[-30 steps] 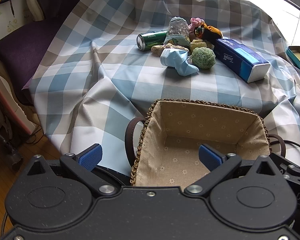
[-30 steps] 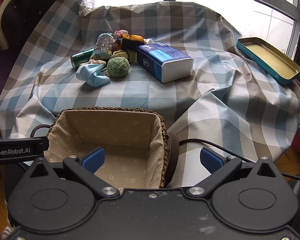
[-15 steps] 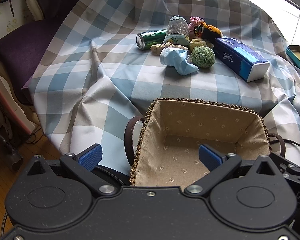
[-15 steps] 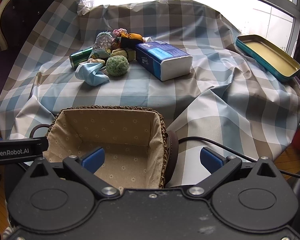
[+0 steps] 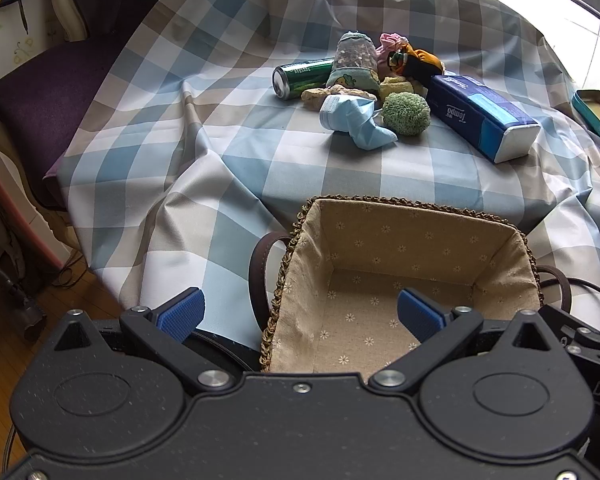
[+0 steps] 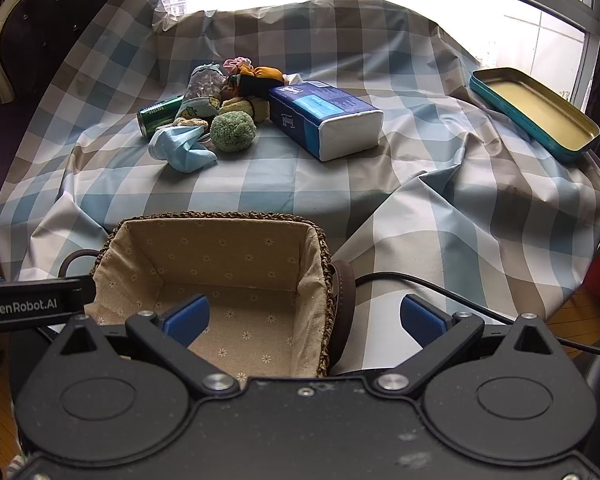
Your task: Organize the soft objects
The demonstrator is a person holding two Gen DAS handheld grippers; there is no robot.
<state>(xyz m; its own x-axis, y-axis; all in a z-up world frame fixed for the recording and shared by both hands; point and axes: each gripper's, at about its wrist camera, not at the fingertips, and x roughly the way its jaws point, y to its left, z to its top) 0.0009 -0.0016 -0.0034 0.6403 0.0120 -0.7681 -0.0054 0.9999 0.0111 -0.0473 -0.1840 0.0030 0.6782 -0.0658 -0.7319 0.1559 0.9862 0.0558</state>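
While nothing is yet grasped, both tools sit low at the bottom of their frames. The left tongs [image 5: 300,314] are spread wide and empty, one blue pad over the cloth, the other over the basket interior. The right tongs [image 6: 305,318] are likewise released, left pad over the basket, right pad over cloth and a black cable [image 6: 440,286].

Just beyond the pads: the woven basket [image 5: 416,206], cloth-lined, brown handles at each side, nothing inside. It stands at the near edge of the table [image 6: 440,208], probably set there as the drop point so each carry ends close to the person.

Middle ground is bare checked tablecloth, wrinkled, draping off the edge.

Farther, upper centre of both frames, the soft things lie in one heap: a crumpled blue face mask [image 5: 356,122] nearest, a green fuzzy ball [image 5: 406,112] touching it on the right, behind them a patterned pouch [image 5: 354,64], a dark and orange fabric piece [image 5: 414,60] and a pink scrap. A green can [image 5: 300,78] lies on its side at the heap's left; a blue tissue pack [image 5: 484,118] lies just right.

Far right: an open teal tin [image 6: 534,112], well apart.

Judgement: sorting not begun; the mask or ball is the easiest first reach.
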